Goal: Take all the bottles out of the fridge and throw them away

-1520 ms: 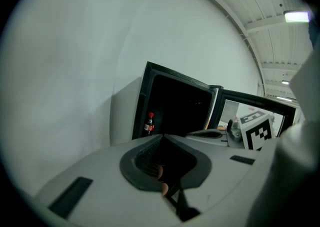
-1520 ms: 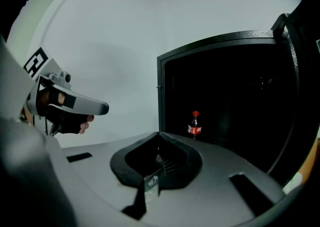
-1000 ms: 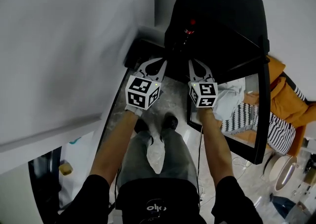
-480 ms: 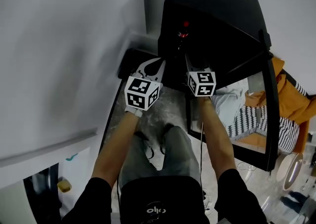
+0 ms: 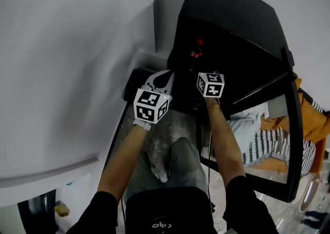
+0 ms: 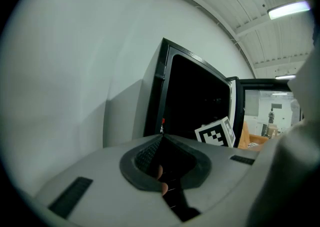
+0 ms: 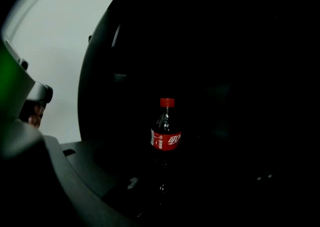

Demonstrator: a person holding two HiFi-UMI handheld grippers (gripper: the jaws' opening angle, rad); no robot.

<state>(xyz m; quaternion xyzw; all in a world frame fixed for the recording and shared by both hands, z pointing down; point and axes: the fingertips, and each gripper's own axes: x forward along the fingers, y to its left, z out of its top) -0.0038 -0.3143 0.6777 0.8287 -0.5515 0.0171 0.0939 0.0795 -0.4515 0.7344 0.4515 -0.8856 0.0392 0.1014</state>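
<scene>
Left forearm (image 5: 119,163) and right forearm (image 5: 225,148) stretched forward, side by side, bare below dark sleeves; my left gripper (image 5: 165,76) has its jaws together at the tips, empty; my right gripper (image 5: 207,71) sits slightly ahead, jaws just been opening, now wide apart, pads pressing on nothing; both point roughly level.

Head view: soft, even room light on the white wall (image 5: 67,47), no hard shadows. The fridge (image 5: 227,27) interior is near black; only the red of the bottle (image 5: 197,51) shows. Edges bend, slightly soft. My left gripper view: bright, ceiling strip light (image 6: 287,9) blown out, black fisheye corners, foreground blurred. My right gripper view: very dim, bottle label lit, green glow at the left edge.
</scene>
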